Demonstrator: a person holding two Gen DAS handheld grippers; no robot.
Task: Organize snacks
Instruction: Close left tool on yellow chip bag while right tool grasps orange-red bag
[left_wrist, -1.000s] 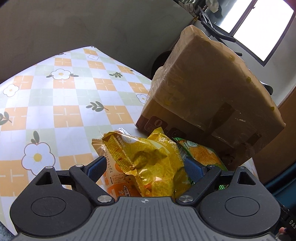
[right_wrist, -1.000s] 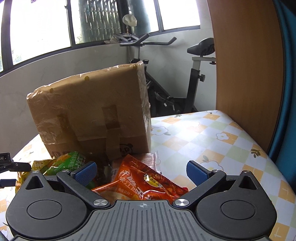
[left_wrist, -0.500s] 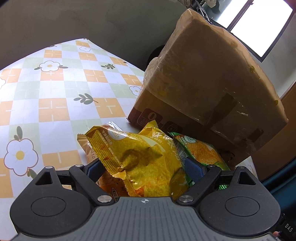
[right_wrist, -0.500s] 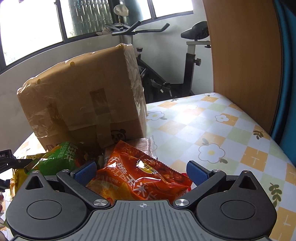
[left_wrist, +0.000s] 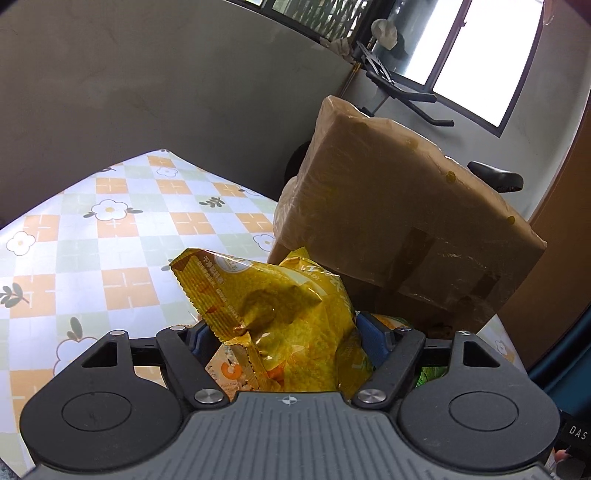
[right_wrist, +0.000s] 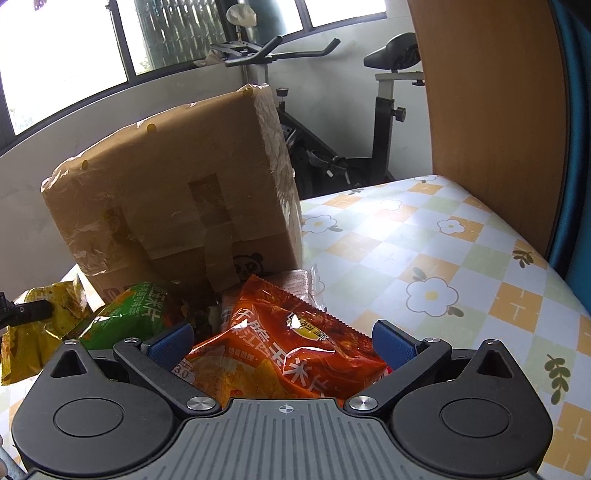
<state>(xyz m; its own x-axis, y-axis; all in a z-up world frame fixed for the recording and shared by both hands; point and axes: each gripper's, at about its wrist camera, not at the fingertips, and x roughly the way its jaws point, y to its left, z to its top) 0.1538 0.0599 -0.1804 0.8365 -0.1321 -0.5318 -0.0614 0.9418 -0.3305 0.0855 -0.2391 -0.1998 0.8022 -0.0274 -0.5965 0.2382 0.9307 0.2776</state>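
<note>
My left gripper (left_wrist: 284, 332) is shut on a yellow snack bag (left_wrist: 273, 306) and holds it off the table; the bag fills the gap between the blue pads. The same bag shows at the left in the right wrist view (right_wrist: 44, 317). My right gripper (right_wrist: 282, 338) is open around an orange-red snack bag (right_wrist: 291, 343) that lies between its blue pads, which stand apart from it. A green snack bag (right_wrist: 129, 317) lies to its left, and a clear-wrapped pack (right_wrist: 299, 288) lies behind it.
A taped cardboard box (left_wrist: 399, 218) stands on the flowered tablecloth (left_wrist: 122, 236) right behind the snacks; it also shows in the right wrist view (right_wrist: 177, 199). A wooden panel (right_wrist: 487, 110) stands at the right. An exercise bike (right_wrist: 384, 110) is beyond the table.
My left gripper has closed on the yellow bag and lifted it, tilting upward. My right gripper has moved closer over the orange-red bag and stays open.
</note>
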